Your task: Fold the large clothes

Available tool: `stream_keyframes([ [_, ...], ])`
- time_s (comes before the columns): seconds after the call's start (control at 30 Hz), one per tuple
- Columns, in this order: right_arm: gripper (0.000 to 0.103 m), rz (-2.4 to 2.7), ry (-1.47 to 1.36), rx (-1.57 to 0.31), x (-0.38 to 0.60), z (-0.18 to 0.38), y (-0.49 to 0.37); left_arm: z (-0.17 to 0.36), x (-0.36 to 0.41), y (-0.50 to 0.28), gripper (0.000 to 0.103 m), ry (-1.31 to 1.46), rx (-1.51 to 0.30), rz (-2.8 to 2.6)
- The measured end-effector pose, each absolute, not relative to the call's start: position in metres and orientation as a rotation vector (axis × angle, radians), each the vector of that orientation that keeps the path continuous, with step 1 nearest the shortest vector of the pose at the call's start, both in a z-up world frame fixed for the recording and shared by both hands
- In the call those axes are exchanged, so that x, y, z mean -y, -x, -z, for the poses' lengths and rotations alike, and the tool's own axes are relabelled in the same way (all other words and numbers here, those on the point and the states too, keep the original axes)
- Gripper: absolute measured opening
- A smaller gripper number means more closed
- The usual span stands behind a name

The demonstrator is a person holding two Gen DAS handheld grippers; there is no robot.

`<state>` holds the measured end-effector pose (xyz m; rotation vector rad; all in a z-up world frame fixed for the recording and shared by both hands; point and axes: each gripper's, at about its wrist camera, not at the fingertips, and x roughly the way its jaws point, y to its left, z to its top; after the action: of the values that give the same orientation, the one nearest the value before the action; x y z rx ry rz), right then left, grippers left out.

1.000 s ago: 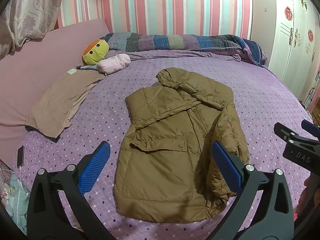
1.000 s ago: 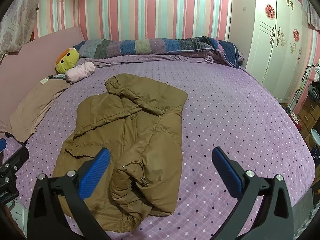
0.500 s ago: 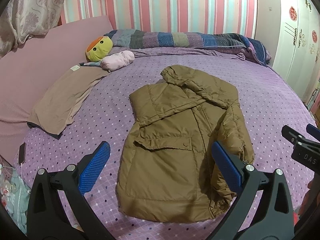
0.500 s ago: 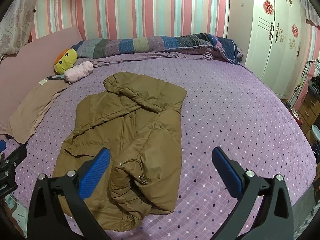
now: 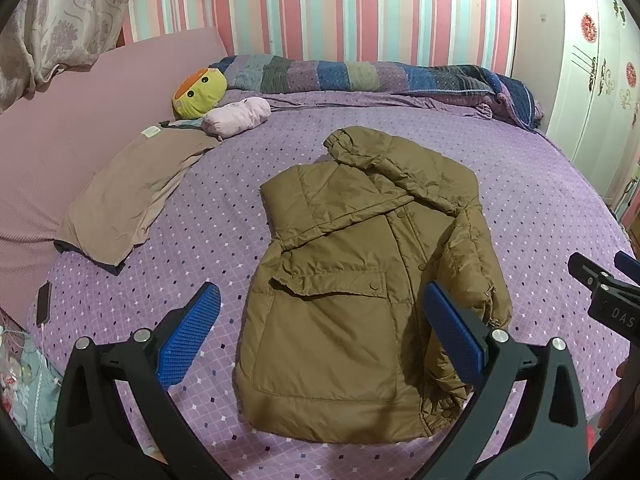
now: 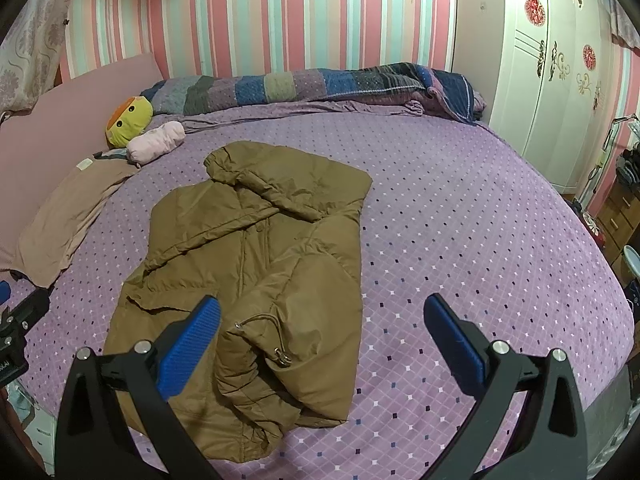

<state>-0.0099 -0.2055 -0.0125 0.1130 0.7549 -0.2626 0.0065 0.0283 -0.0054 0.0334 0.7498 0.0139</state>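
A large brown padded jacket (image 5: 352, 280) lies flat on the purple dotted bed (image 5: 200, 240), hood toward the far wall, its right sleeve folded over the front. It also shows in the right wrist view (image 6: 260, 272), with a drawstring cuff near the bottom. My left gripper (image 5: 320, 336) is open and empty, held above the jacket's hem. My right gripper (image 6: 320, 340) is open and empty, above the jacket's lower right part and the bed (image 6: 480, 240). The right gripper's tip shows at the right edge of the left wrist view (image 5: 608, 292).
A tan pillow (image 5: 128, 196), a yellow plush toy (image 5: 200, 92) and a pink bundle (image 5: 236, 116) lie at the left. A striped blanket (image 5: 380, 76) lies along the far wall. A white wardrobe (image 6: 552, 80) stands to the right. A phone (image 5: 43, 304) lies at the bed's left edge.
Both grippers have pulled back and risen a little from the jacket, so it looks smaller and further away. The jacket has not moved. Both grippers stay open.
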Motion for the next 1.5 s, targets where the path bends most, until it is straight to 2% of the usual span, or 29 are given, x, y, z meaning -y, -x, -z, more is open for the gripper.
stream_keyframes([
  [1.07,0.102,0.267,-0.079,-0.766,0.205,0.019,0.0,0.022,-0.033,-0.016,0.1,-0.041,-0.783,-0.012],
  [1.5,0.102,0.129,-0.144,-0.839,0.21,0.07,-0.039,0.059,-0.059,-0.041,0.1,-0.041,-0.812,-0.042],
])
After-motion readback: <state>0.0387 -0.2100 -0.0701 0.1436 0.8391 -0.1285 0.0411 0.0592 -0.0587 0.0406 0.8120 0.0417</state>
